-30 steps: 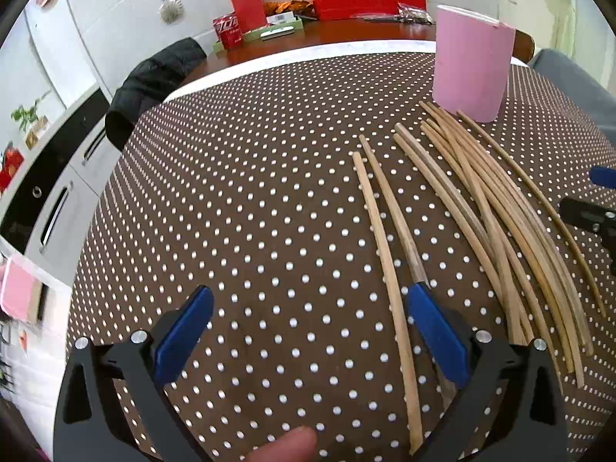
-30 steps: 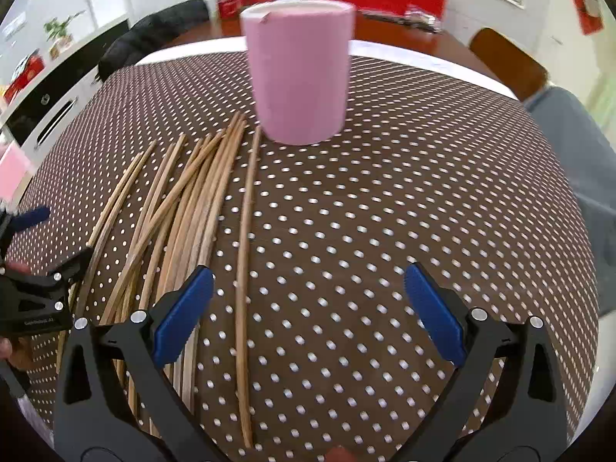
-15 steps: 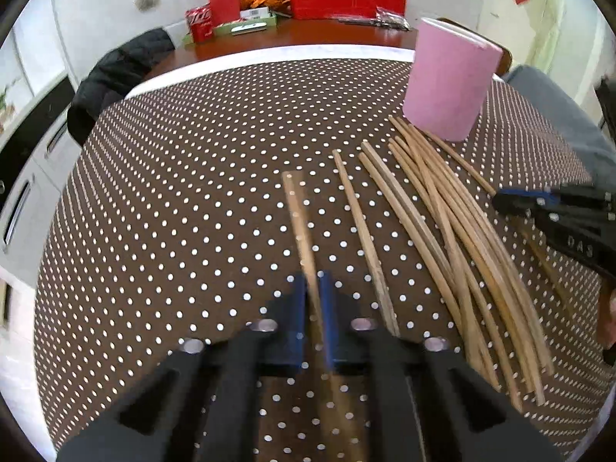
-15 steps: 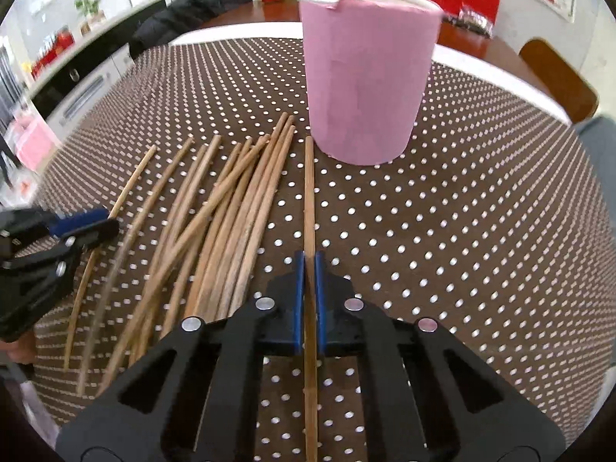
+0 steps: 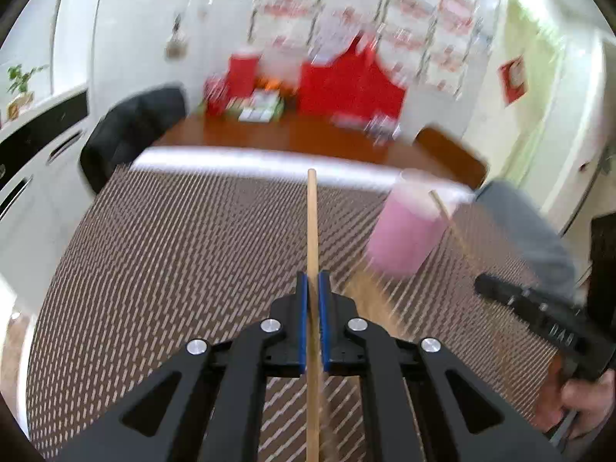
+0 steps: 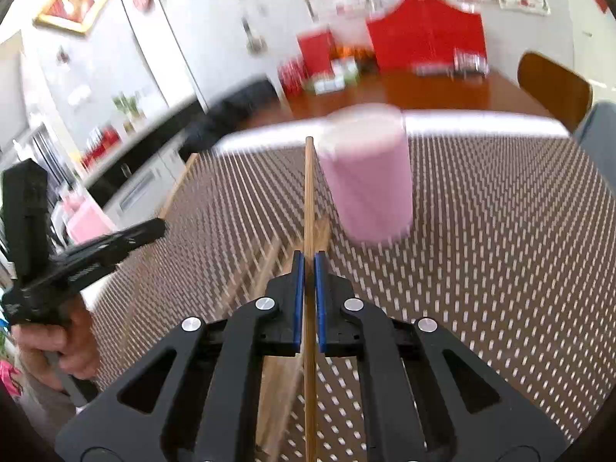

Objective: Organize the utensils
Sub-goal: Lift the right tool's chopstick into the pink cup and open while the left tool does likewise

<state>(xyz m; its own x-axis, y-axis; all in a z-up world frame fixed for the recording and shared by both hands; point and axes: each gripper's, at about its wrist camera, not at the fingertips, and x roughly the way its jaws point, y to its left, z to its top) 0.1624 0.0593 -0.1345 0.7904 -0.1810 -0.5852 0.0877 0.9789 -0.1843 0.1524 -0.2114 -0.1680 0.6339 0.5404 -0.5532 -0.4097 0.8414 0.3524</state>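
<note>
My left gripper (image 5: 312, 281) is shut on a wooden chopstick (image 5: 312, 223) that sticks out ahead, lifted above the dotted tablecloth (image 5: 173, 254). A pink cup (image 5: 408, 231) stands ahead to the right. My right gripper (image 6: 307, 260) is shut on another chopstick (image 6: 308, 188), raised with its tip beside the pink cup (image 6: 369, 188). Several more chopsticks (image 6: 269, 265) lie blurred on the cloth under it. Each gripper shows in the other's view, the right gripper (image 5: 481, 283) at right with its chopstick (image 5: 446, 211) and the left gripper (image 6: 159, 225) at left.
The brown dotted tablecloth (image 6: 500, 250) covers the table. Beyond it a wooden table (image 5: 292, 138) holds red boxes (image 5: 346, 84). A black jacket on a chair (image 5: 131, 127) sits far left, a wooden chair (image 6: 554, 88) far right. A hand (image 6: 61, 342) holds the left gripper.
Both grippers went from wide open to shut on one chopstick each, then rose off the cloth and tilted up. The whole picture is now blurred by motion.
</note>
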